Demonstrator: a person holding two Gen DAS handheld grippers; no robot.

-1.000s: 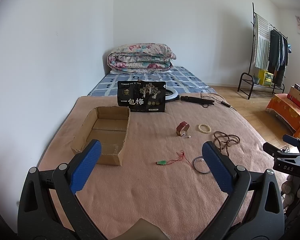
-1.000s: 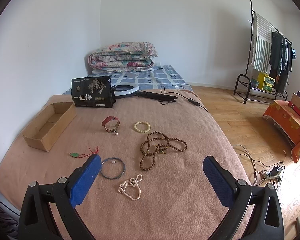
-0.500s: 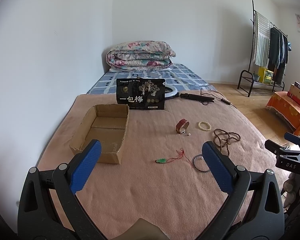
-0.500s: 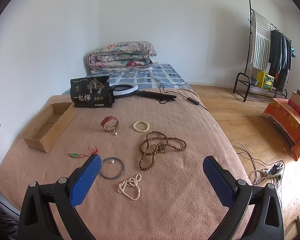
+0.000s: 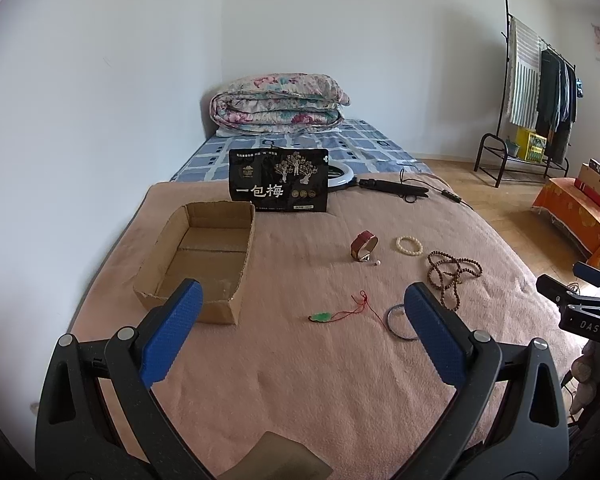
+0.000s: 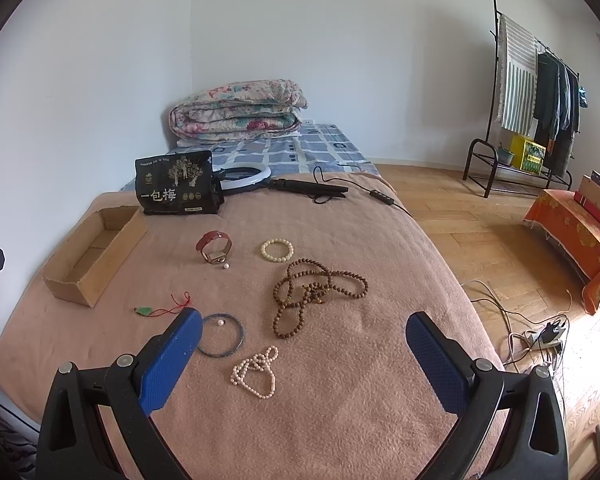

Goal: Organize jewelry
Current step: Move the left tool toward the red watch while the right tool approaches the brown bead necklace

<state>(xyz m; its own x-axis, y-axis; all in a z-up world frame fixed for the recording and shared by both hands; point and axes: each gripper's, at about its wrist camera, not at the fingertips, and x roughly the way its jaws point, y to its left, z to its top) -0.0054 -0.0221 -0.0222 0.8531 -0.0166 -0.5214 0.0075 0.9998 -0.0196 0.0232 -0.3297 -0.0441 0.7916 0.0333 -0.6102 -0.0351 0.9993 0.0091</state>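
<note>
Comparing views: over the last second both cameras have drawn back and risen slightly; every item sits a little lower and smaller in frame, and nothing on the bed has moved.
Left gripper (image 5: 302, 326): blue-padded fingers spread wide, holding nothing, hovering above the pink blanket (image 5: 300, 392).
Right gripper (image 6: 303, 354): likewise spread wide and empty, above the near part of the blanket.
Cardboard box (image 5: 204, 256): open-topped and empty, at the left side of the bed, in front of the left gripper.
Jewelry, all loose on the blanket: red watch (image 6: 214, 247) with a stray pearl just beside it; cream bead bracelet (image 6: 277, 249); brown bead necklace (image 6: 312, 294), tangled; green pendant on red cord (image 6: 162, 309); blue bangle (image 6: 221, 335) with a small pearl inside its ring; white pearl strand (image 6: 256, 372), nearest the right gripper.
Other objects: black snack bag (image 5: 278, 180) standing behind the box.
Task meaning: sorting looks not yet started; no piece is in the box. The pearl strand or bangle seems the likeliest first pick.
</note>
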